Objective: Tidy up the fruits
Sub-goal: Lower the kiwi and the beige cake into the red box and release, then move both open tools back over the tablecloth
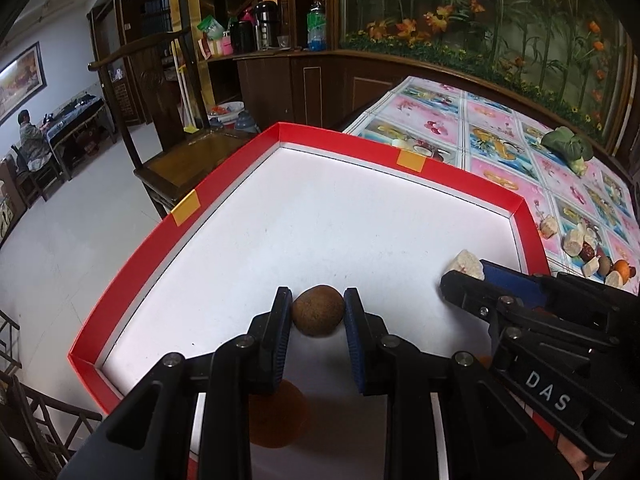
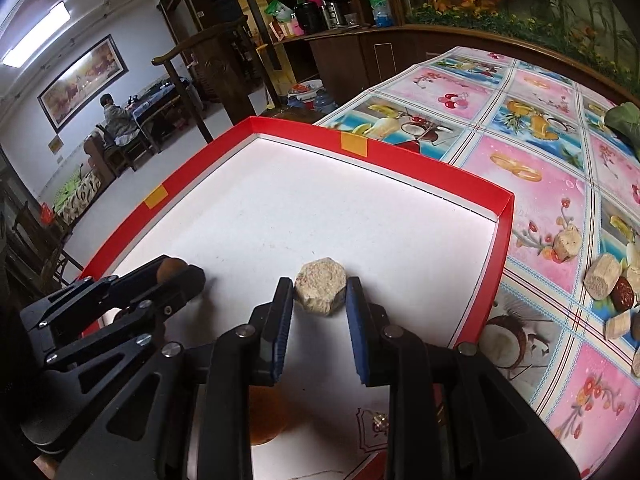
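Observation:
A red-walled tray (image 1: 224,196) with a white floor lies on the table; it also shows in the right wrist view (image 2: 420,160). My left gripper (image 1: 318,308) is shut on a round brown fruit (image 1: 318,311) and holds it over the tray floor. My right gripper (image 2: 320,296) is shut on a pale hexagonal block (image 2: 321,291) over the tray's right part. That block (image 1: 466,265) and the right gripper (image 1: 464,286) show at the right of the left wrist view. The left gripper (image 2: 176,276) with its brown fruit (image 2: 170,269) shows at the left of the right wrist view.
Several loose pieces (image 2: 604,280) lie on the flowered tablecloth (image 2: 540,184) right of the tray, also in the left wrist view (image 1: 588,248). A green leafy vegetable (image 1: 568,146) lies farther back. An orange round thing (image 1: 276,416) shows under my left gripper. A wooden chair (image 1: 188,156) stands beyond the tray.

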Demonstrator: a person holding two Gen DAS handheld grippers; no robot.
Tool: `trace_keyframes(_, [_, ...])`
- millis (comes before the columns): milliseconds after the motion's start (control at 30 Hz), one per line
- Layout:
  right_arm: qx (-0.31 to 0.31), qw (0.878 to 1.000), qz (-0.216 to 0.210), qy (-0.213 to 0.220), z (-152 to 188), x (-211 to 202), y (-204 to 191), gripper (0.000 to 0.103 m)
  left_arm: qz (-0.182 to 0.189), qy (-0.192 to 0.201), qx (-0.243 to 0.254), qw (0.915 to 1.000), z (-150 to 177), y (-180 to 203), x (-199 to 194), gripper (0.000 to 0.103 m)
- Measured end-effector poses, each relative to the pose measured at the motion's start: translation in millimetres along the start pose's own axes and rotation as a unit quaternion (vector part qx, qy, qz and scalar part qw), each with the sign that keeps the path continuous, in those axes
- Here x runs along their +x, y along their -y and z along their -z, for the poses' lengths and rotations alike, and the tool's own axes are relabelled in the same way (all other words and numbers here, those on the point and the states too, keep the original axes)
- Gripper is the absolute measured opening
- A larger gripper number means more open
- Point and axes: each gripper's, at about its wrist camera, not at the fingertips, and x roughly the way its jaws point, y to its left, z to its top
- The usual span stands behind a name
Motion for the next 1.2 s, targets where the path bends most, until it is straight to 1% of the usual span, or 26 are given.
trace_keyframes(67, [-0.006, 1.0, 0.006, -0.002, 0, 1, -2, 0.03, 0.005, -0.003, -0.002, 1.0, 0, 0, 0, 0.03])
trace_keyframes(100, [-0.011, 1.0, 0.008, -0.004, 0, 3, -2, 0.03, 0.006, -0.004, -0.005, 1.0, 0, -1, -2, 0.034])
trace_keyframes(133, [-0.014, 1.0, 0.009, -0.005, 0, 2, -2, 0.03, 0.005, -0.004, -0.006, 1.0, 0, -1, -3, 0.044])
trace_keyframes(200, [-0.012, 1.0, 0.006, -0.009, 0, 1, -2, 0.031, -0.003, 0.0, -0.01, 0.9999, 0, -2, -6, 0.052])
trace_keyframes(300, [0.003, 1.0, -0.001, -0.01, -1, -4, 3, 0.037, -0.004, 0.008, -0.017, 0.9998, -1, -5, -13, 0.06])
trace_keyframes(367, [0.017, 1.0, -0.012, -0.006, -3, -9, 8, 0.044, -0.005, 0.015, -0.019, 0.9997, -2, -5, -18, 0.061])
trace_keyframes(500, [0.037, 0.999, -0.029, 0.023, -8, -26, 18, 0.045, -0.006, 0.025, -0.014, 0.9996, -5, -1, -27, 0.063])
trace_keyframes(567, [0.045, 0.998, -0.029, 0.034, -11, -32, 22, 0.046, -0.002, 0.028, -0.015, 0.9995, -7, 0, -30, 0.064])
trace_keyframes(600, [0.05, 0.998, -0.03, 0.038, -12, -34, 25, 0.046, 0.0, 0.028, -0.016, 0.9995, -7, 1, -31, 0.067])
trace_keyframes(633, [0.057, 0.997, -0.029, 0.042, -14, -37, 28, 0.046, 0.0, 0.028, -0.018, 0.9995, -8, 2, -32, 0.069])
trace_keyframes(667, [0.062, 0.997, -0.028, 0.045, -15, -39, 31, 0.046, 0.002, 0.03, -0.019, 0.9994, -8, 2, -34, 0.07])
trace_keyframes(867, [0.096, 0.993, -0.021, 0.061, -20, -54, 55, 0.046, 0.005, 0.035, -0.011, 0.9993, -12, 11, -39, 0.07])
trace_keyframes(1033, [0.113, 0.99, -0.013, 0.081, -24, -75, 75, 0.046, 0.011, 0.035, -0.002, 0.9993, -11, 16, -41, 0.071])
trace_keyframes(1100, [0.112, 0.99, -0.004, 0.09, -24, -87, 86, 0.046, 0.015, 0.036, 0.001, 0.9993, -10, 19, -42, 0.071])
trace_keyframes(1200, [0.105, 0.988, 0.024, 0.109, -16, -112, 113, 0.046, 0.017, 0.036, 0.01, 0.9992, -9, 26, -41, 0.071])
